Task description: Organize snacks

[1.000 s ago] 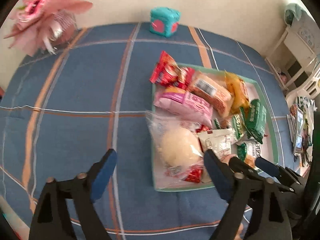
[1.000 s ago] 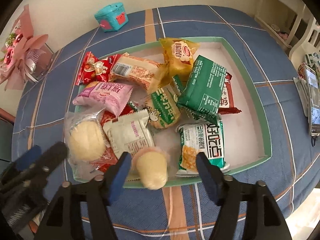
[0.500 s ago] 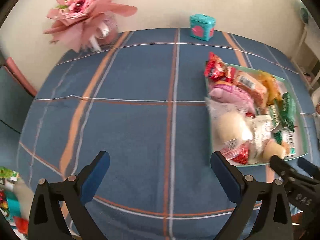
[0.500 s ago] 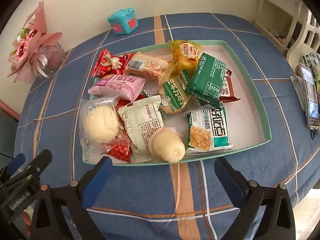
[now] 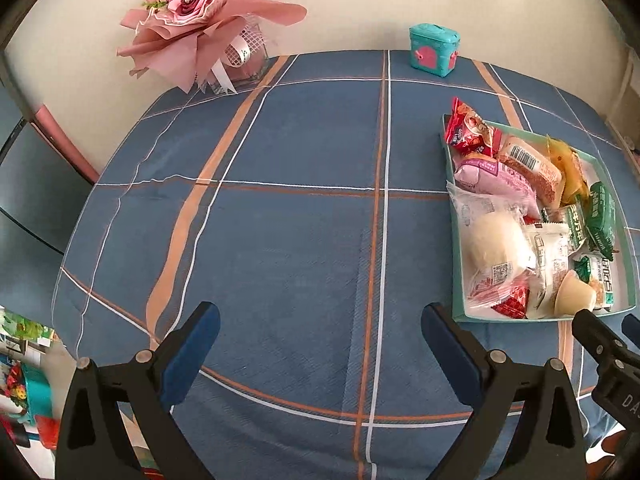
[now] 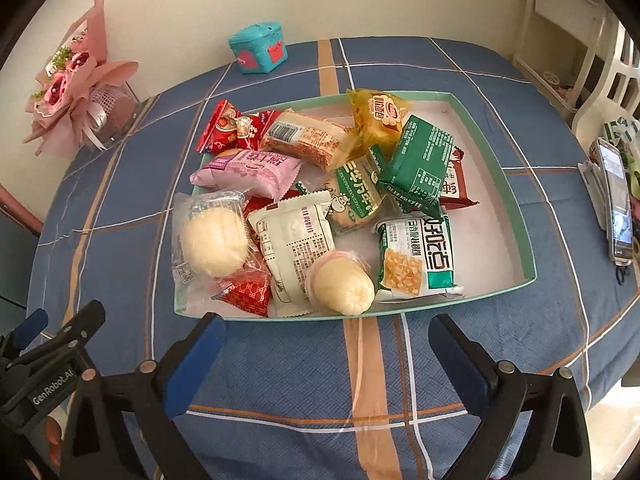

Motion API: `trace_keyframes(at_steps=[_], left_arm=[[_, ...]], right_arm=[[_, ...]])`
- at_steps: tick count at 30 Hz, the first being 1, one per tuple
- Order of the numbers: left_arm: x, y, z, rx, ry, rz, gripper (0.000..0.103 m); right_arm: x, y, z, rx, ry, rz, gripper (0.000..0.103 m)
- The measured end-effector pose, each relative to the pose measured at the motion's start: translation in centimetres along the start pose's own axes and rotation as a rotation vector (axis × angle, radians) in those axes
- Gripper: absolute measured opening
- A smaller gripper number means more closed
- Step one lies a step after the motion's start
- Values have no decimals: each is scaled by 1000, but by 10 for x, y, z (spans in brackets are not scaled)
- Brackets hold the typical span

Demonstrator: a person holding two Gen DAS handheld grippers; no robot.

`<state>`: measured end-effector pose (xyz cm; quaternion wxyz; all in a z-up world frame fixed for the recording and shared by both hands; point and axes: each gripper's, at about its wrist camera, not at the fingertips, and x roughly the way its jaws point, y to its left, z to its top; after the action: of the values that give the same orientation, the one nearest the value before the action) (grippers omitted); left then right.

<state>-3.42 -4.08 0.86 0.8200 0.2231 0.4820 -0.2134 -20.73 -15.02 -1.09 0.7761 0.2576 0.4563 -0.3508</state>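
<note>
**A:** How far along am I with the snacks?

**B:** From what I can see, nearly all of it looks done. The tray [image 6: 516,216] with the mint-green rim sits on the blue plaid counter [image 5: 280,208], and every snack in view lies inside it or leans over its edge. The jelly cup [image 6: 340,282] rests at the tray's 6 o'clock edge, tipped on its side, just beyond my right claw [image 6: 326,360].

**A:** And the claws themselves?

**B:** Both have just been opening, and nothing is between the jaws of either. My right claw is spread as wide as it goes, hanging over bare cloth just short of the tray. My left claw [image 5: 320,344] is nearly as wide, also empty, over open counter with the tray off at 3 o'clock.

**A:** What else is in the tray?

**B:** The bun in clear wrap [image 6: 212,246] at 8 o'clock, the white packet [image 6: 296,248] beside it, the pink packet [image 6: 248,170] and red packets [image 6: 228,128] toward 10 o'clock, the orange-brown bar [image 6: 308,140], the yellow packet [image 6: 380,114] at 12, and 2 green packs [image 6: 424,160] near the middle.

**A:** Anything left?

**B:** I judge little. The red packets overhang the far-left corner and the pile is loose, so tidying may remain. No stray snack shows on the counter; the colourful clutter at the left view's 8 o'clock edge is too blurred to name.
</note>
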Motion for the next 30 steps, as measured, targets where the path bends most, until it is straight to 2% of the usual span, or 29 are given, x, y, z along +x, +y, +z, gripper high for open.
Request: trace_keyframes(at_steps=[30], left_arm=[[11, -2, 1, -16, 74, 10, 101]], right_arm=[[2, 8, 2, -39, 14, -22, 103]])
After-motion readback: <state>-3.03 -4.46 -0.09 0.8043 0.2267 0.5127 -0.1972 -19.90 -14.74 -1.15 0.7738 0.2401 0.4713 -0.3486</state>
